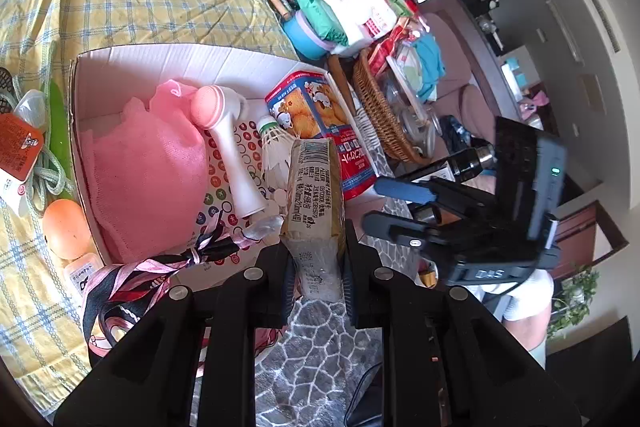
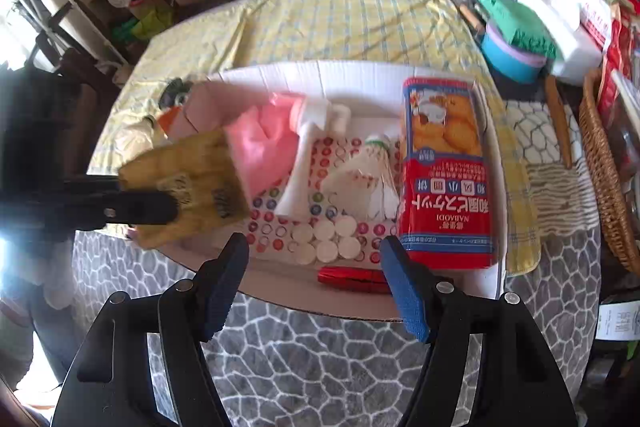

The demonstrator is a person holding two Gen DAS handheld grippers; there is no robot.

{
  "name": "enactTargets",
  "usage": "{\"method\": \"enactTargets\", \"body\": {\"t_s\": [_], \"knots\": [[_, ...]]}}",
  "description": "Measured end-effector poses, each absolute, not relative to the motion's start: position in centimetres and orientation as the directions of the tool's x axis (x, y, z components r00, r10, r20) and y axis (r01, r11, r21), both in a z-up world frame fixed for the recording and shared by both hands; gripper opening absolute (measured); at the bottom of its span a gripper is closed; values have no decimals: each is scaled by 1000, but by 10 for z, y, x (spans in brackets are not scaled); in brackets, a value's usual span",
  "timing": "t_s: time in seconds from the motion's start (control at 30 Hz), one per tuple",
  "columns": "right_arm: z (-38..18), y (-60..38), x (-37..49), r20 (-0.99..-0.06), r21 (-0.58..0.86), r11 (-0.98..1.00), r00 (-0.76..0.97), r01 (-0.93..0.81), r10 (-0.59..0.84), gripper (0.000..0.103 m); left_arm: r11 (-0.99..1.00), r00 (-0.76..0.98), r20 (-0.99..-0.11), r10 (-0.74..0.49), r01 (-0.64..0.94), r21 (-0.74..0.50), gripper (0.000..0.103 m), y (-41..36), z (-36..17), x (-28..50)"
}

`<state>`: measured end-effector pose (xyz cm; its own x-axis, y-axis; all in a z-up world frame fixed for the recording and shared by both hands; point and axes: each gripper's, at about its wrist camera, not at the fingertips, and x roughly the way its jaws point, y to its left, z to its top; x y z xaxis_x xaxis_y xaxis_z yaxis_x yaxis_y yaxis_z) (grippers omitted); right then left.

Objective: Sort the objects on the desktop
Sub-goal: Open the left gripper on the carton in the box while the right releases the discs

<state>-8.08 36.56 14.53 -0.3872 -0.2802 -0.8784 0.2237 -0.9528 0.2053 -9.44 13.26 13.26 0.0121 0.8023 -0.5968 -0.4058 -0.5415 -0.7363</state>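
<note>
My left gripper (image 1: 318, 255) is shut on a long yellow-brown packet (image 1: 316, 195) with a barcode, held over the near edge of a white cardboard box (image 1: 160, 53). In the box lie a pink mesh cloth (image 1: 140, 163), a pink-headed brush (image 1: 228, 143), a shuttlecock (image 1: 274, 143) and a red-and-blue biscuit pack (image 1: 320, 123). In the right wrist view my right gripper (image 2: 316, 283) stands open with nothing between its blue pads (image 2: 408, 295), just in front of the box (image 2: 320, 75). The left gripper (image 2: 160, 201) holds the packet (image 2: 188, 187) at the left. The biscuit pack (image 2: 444, 179) lies at the box's right.
A wicker basket (image 1: 380, 107) full of packets and a blue bowl (image 1: 308, 35) stand to the right. An orange ball (image 1: 66, 227), a rope (image 1: 44, 179) and a patterned ribbon (image 1: 132, 279) lie left of the box. White discs (image 2: 328, 239) and a red item (image 2: 352, 279) lie at the box's front.
</note>
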Motion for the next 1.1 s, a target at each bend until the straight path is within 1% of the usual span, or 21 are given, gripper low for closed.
{"method": "enactTargets", "body": {"t_s": [0.2, 0.3, 0.33, 0.37, 0.4, 0.43, 0.47, 0.5, 0.6, 0.73, 0.93, 1.0, 1.07, 1.1], "knots": [[175, 375, -68, -805, 285, -935, -477, 211, -353, 71, -533, 52, -604, 795, -415, -737, 18, 153, 134, -96], [180, 382, -62, -791, 297, -933, -495, 205, -361, 72, -505, 108, -601, 792, -439, -743, 26, 178, 130, -95], [180, 384, -61, -791, 298, -933, -495, 201, -360, 72, -503, 121, -604, 788, -440, -744, 26, 188, 126, -96], [179, 386, -59, -792, 300, -934, -494, 195, -358, 72, -521, 128, -623, 772, -434, -735, 31, 197, 120, -98], [176, 389, -58, -795, 304, -934, -491, 186, -357, 72, -546, 129, -648, 751, -430, -719, 45, 204, 114, -100], [173, 391, -57, -798, 306, -935, -487, 180, -355, 72, -578, 122, -680, 723, -431, -693, 51, 209, 108, -102], [171, 393, -55, -800, 309, -935, -485, 175, -355, 72, -613, 103, -712, 694, -434, -660, 52, 209, 106, -104], [170, 395, -54, -799, 312, -934, -484, 174, -357, 72, -626, 85, -724, 685, -440, -643, 52, 207, 107, -105], [167, 396, -51, -797, 306, -934, -488, 183, -357, 72, -619, 50, -704, 709, -437, -653, 53, 186, 120, -106], [159, 397, -57, -805, 293, -940, -485, 176, -341, 72, -644, -9, -721, 693, -459, -612, 54, 157, 139, -104], [132, 390, -78, -861, 143, -981, -471, 132, -189, 71, -646, -43, -706, 707, -444, -621, 54, 120, 149, -103], [121, 385, -85, -882, 98, -986, -448, 133, -148, 63, -641, -41, -699, 714, -440, -629, 54, 117, 149, -103], [112, 381, -90, -894, 66, -988, -433, 137, -119, 51, -632, -34, -692, 721, -440, -638, 54, 114, 149, -102], [109, 380, -91, -896, 61, -989, -429, 136, -115, 51, -630, -33, -691, 722, -442, -638, 54, 113, 149, -100]]}}
